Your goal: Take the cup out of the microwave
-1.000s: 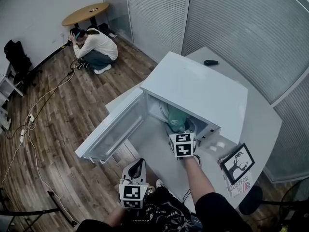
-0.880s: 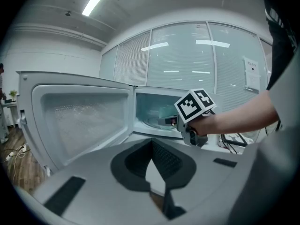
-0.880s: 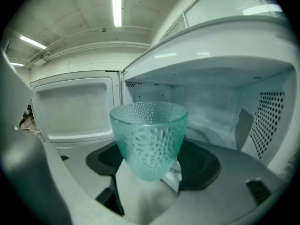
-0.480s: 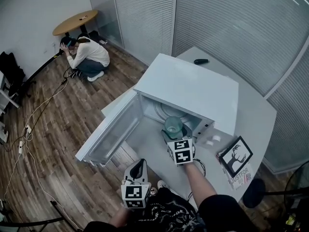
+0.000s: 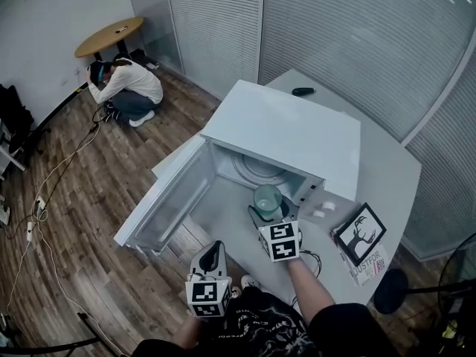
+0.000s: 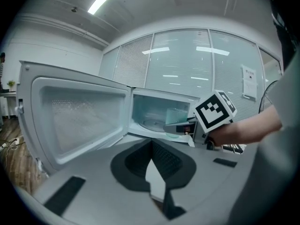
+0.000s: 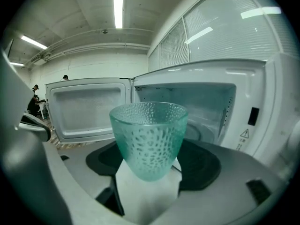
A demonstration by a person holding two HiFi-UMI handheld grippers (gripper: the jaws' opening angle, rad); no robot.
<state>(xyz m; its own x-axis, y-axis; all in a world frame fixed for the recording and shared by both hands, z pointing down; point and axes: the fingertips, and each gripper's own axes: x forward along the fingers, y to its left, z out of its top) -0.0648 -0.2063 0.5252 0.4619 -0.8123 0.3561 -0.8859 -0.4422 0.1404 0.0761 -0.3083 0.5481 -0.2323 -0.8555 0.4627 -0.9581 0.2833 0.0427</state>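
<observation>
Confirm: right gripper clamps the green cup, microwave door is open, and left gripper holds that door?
Not the last part. The left gripper view shows the left gripper with jaws shut on nothing, apart from the door. The right gripper does clamp the green cup, and the microwave door is open.

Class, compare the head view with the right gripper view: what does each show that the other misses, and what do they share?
Only the head view: the microwave's top, the framed picture beside it, and a small black object on the table behind it.

Only the right gripper view: the ceiling lights, the warning label on the microwave's front, and the cup's dimpled surface.

Both: the green cup held upright by the right gripper, and the microwave's open door.
</observation>
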